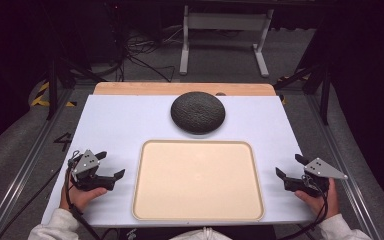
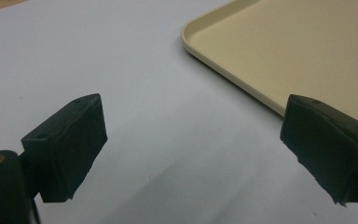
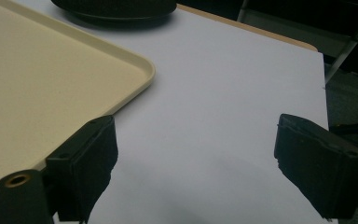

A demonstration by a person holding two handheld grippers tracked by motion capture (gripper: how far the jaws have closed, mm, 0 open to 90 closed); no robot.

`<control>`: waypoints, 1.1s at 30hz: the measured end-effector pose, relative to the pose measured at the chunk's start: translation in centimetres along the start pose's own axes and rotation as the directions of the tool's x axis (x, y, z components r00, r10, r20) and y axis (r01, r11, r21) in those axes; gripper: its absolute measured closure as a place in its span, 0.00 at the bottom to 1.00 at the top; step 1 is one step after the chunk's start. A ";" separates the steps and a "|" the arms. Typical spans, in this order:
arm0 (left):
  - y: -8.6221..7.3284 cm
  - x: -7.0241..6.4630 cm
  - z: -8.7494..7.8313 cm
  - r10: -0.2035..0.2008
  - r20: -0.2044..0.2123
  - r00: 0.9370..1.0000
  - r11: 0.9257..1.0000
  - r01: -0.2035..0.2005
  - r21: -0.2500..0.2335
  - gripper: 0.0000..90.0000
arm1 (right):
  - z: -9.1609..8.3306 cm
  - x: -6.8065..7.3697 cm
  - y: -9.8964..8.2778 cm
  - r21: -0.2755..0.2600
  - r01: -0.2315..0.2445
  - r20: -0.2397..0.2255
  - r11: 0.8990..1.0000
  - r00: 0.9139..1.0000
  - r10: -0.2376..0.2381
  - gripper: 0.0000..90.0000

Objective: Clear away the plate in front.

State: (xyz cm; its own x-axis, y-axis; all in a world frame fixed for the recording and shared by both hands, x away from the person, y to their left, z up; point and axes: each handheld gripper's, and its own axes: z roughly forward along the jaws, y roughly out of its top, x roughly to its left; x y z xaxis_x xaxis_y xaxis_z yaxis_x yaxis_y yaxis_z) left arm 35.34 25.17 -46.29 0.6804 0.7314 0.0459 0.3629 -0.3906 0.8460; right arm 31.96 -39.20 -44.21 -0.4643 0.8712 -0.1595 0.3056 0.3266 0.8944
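Observation:
A cream tray (image 1: 198, 145) lies bare in the middle of the white table (image 1: 115, 120). Behind it rests a dark round textured object (image 1: 198, 112), like a low dome. My left gripper (image 1: 111, 166) sits on the table left of the tray, held by a hand, and stands open with nothing between its jaws. My right gripper (image 1: 290, 166) rests right of the tray, also open and holding nothing. The left gripper view has the tray's corner (image 2: 200, 42) ahead and to the right. The right gripper view has the tray's edge (image 3: 140, 79) at left and the dark object (image 3: 114, 9) beyond.
A wooden strip (image 1: 180, 88) runs along the table's far edge. Beyond it the floor holds a white stand (image 1: 225, 35) and cables (image 1: 140, 55). Metal rails (image 1: 25, 165) flank both table sides. White table surface lies open on both sides of the tray.

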 end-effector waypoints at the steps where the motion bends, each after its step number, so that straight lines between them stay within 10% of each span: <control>1: 0.0 0.0 0.0 -0.005 0.005 1.000 1.000 0.005 -0.001 0.10 | 0.0 0.0 0.0 0.001 0.001 0.000 1.000 1.000 -0.001 0.15; 17: 0.8 0.0 -0.2 0.027 0.022 0.999 1.000 -0.027 -0.014 0.12 | -0.5 -0.3 0.0 -0.015 -0.030 0.000 0.999 1.000 0.030 0.16; 33: 5.9 -0.3 1.5 0.131 0.051 0.990 0.991 -0.129 -0.040 0.13 | -0.2 0.1 0.1 -0.002 -0.022 -0.009 1.000 1.000 0.022 0.16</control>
State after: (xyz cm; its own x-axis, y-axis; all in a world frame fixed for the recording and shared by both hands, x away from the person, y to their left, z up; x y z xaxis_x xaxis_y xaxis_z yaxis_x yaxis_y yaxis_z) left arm 38.26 21.80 -42.10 0.7534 0.6447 0.1293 0.2463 -0.4591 0.8536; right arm 31.82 -39.15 -44.03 -0.4646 0.8750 -0.1361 0.3138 0.3064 0.8987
